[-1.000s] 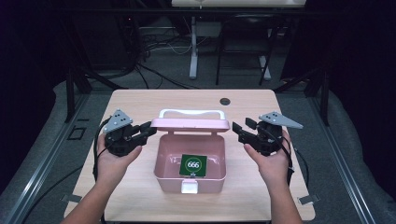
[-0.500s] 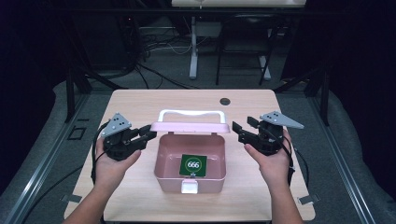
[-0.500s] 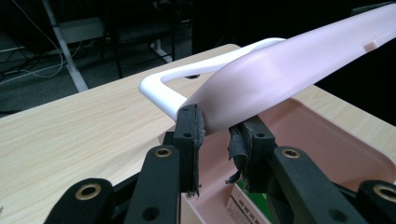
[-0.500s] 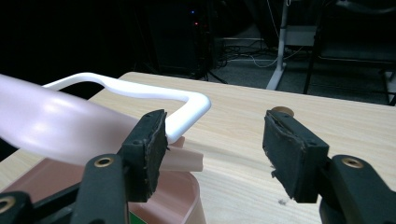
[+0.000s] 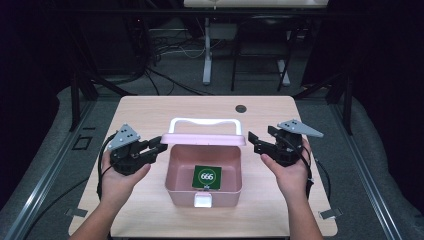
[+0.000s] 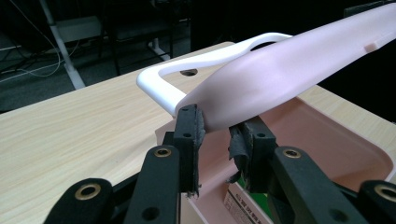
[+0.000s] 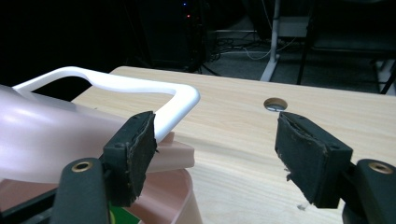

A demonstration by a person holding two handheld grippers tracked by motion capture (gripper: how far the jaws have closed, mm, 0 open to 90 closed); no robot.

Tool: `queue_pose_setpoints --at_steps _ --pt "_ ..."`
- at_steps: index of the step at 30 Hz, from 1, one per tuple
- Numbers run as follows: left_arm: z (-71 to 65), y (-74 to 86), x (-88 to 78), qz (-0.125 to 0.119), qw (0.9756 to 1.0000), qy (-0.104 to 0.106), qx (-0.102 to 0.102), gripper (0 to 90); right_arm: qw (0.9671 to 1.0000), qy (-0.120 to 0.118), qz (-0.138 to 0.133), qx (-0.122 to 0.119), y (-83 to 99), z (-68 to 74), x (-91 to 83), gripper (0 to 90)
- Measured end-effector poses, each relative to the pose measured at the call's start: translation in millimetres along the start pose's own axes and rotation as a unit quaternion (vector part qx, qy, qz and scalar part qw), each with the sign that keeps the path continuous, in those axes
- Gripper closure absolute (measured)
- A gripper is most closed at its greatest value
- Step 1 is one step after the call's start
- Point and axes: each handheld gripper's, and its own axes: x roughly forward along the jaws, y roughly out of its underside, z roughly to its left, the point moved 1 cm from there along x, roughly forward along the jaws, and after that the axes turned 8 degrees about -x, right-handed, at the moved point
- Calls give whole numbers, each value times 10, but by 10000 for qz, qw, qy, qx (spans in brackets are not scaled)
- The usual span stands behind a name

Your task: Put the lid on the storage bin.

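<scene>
While your left gripper (image 5: 159,148) pinches the left corner of the pink lid (image 5: 204,139), your right gripper (image 5: 255,141) hangs just off the lid's right end with nothing in it. Seen from the left gripper view, the two black jaws stand close together with the lid's edge (image 6: 280,70) wedged between their pads (image 6: 195,122), so the grip is narrow and firmly on the plastic. From the right gripper view the jaws gape wide apart; one pad (image 7: 137,144) sits right beside the lid's corner and the white handle (image 7: 140,86), though you cannot tell whether it touches. The pink box (image 5: 204,172) rests on the wooden table (image 5: 150,110), near the front edge and between your hands, its lid raised nearly upright at the back with the handle (image 5: 204,121) on top. Inside the box lies a green card (image 5: 206,177) (it reads 666 in a white circle). A white latch (image 5: 203,201) shows on the front wall. A round hole (image 5: 241,108) marks the tabletop behind the box.
</scene>
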Motion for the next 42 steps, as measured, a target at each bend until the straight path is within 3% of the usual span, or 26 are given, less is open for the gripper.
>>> queue_pose_setpoints --at_steps 5,23,42 --pt "0 11 -1 -17 10000 13 -30 722 9998 -142 25 138 14 6 14 272" --pt "-13 31 -8 -36 10000 36 -39 710 9996 -239 -29 139 17 2 -8 227" --pt "-43 107 -53 41 9999 145 -25 667 9997 -196 -127 67 11 -30 -71 368"
